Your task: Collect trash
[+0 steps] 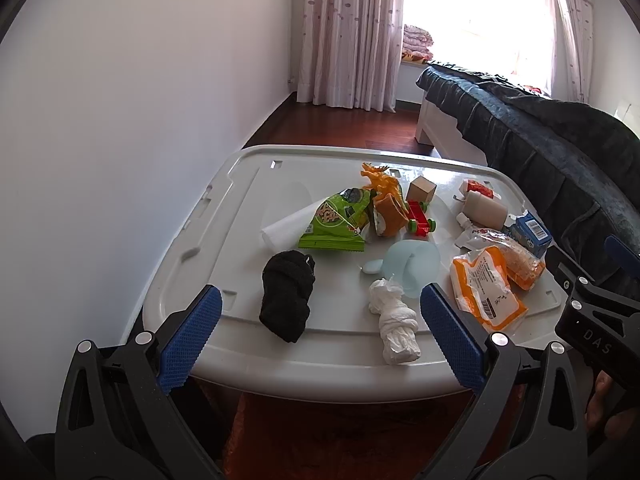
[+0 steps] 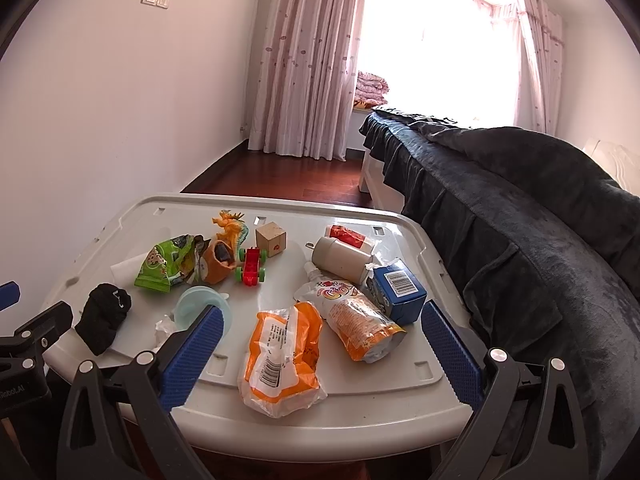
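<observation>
Both grippers sit nearest the lens, the left gripper (image 1: 320,336) and the right gripper (image 2: 320,352), each with its blue pads spread wide and nothing between them, poised at the near edge of the grey bin lid (image 1: 192,240) that serves as the work surface. Beyond it stands the bed with its dark blanket (image 2: 520,216). On the lid the trash lies mixed with keepers, and none of it appears gathered; no bin or bag for it shows in either view, so the job looks barely begun. Largest among the trash is the orange-and-white wrapper (image 2: 280,356) right before the right gripper, touching the printed pouch (image 2: 352,320) beside it, then the green snack bag (image 1: 340,220), the blue carton (image 2: 398,290) and the grey bottle (image 2: 340,260). A crumpled tissue (image 1: 394,320) lies just inside the left gripper's right finger. Likely not trash are the black sock (image 1: 288,296), pale blue cup (image 1: 412,264), red toy car (image 2: 252,268), wooden cube (image 2: 271,239) and orange dinosaur (image 2: 230,224).
</observation>
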Motion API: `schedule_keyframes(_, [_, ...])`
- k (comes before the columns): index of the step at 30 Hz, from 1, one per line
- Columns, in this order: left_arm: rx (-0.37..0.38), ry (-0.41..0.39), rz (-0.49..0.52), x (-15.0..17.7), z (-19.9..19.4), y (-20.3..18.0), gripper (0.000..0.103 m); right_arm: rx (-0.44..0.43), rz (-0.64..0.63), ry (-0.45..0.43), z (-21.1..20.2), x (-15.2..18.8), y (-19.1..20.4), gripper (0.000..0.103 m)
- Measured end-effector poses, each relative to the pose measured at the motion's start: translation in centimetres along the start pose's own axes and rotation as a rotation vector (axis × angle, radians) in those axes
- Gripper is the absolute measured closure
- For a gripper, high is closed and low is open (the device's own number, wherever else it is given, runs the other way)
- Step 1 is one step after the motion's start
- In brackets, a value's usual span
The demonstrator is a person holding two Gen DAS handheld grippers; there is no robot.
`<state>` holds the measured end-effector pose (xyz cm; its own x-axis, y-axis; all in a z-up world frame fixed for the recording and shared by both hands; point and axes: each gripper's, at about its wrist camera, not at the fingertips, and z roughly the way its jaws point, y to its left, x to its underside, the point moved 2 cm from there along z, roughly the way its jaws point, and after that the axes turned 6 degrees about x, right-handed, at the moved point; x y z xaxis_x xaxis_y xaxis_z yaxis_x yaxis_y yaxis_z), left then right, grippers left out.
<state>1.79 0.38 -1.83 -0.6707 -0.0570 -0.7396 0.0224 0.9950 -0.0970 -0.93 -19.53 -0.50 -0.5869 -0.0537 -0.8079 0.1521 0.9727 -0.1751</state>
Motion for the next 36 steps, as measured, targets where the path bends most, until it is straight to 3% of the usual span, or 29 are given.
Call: schedule_keyframes(36, [-0.007,0.000,-0.010,0.08,-0.06,0.37,0.006,-0.008,0.006,0.002,-0.14,-0.10,-0.27,0.005])
